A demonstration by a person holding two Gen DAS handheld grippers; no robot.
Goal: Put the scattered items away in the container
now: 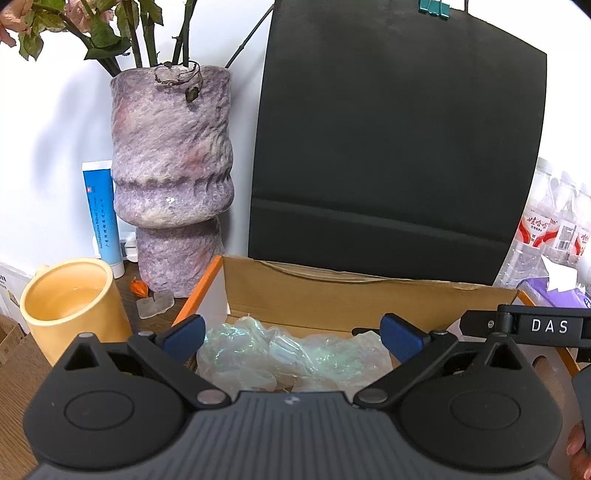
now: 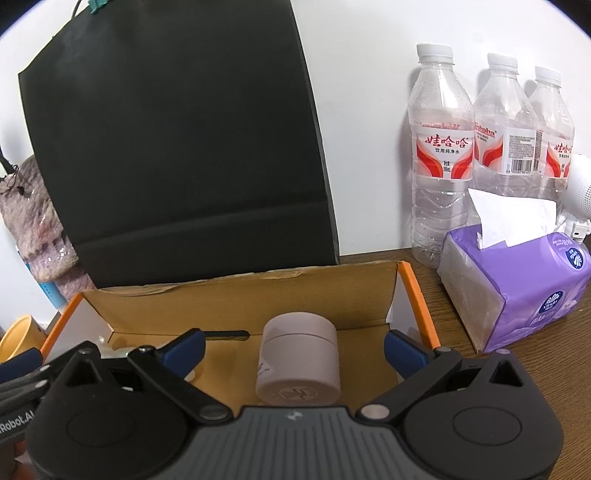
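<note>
A big black bag (image 2: 177,147) made of flat, dull paper fills the upper middle of both views, and a small teal clip (image 1: 434,8) sits on its top edge. In front of it, in the lower middle, stands the cardboard box (image 2: 240,295), brown and rough inside, with smooth orange edges and a torn back rim. At the left of the left view is a tall fuzzy vase (image 1: 171,177), purple and pink, lumpy like a mushroom, with green stems sticking out. In the upper right of the right view three clear plastic water bottles (image 2: 441,155) with white caps and red labels stand in a row by the white wall. Below them a soft purple tissue pack (image 2: 517,288) lies on the brown wooden table (image 2: 554,369), with a white tissue poking up. At the lower left of the left view is a round yellow mug (image 1: 70,306), smooth and shiny. Behind it a blue and white tube (image 1: 101,214) leans by the wall. Inside the box, low in the middle of the left view, lies a crinkly clear plastic wrap (image 1: 288,354) that shines green and pink. In the right view a small round pink jar (image 2: 299,362) lies on its side on the box floor. The left gripper (image 1: 293,338) is spread wide over the wrap and grips nothing. The right gripper (image 2: 293,350) is spread wide too, with the jar between its blue fingertips (image 2: 184,349) but not touching them.
</note>
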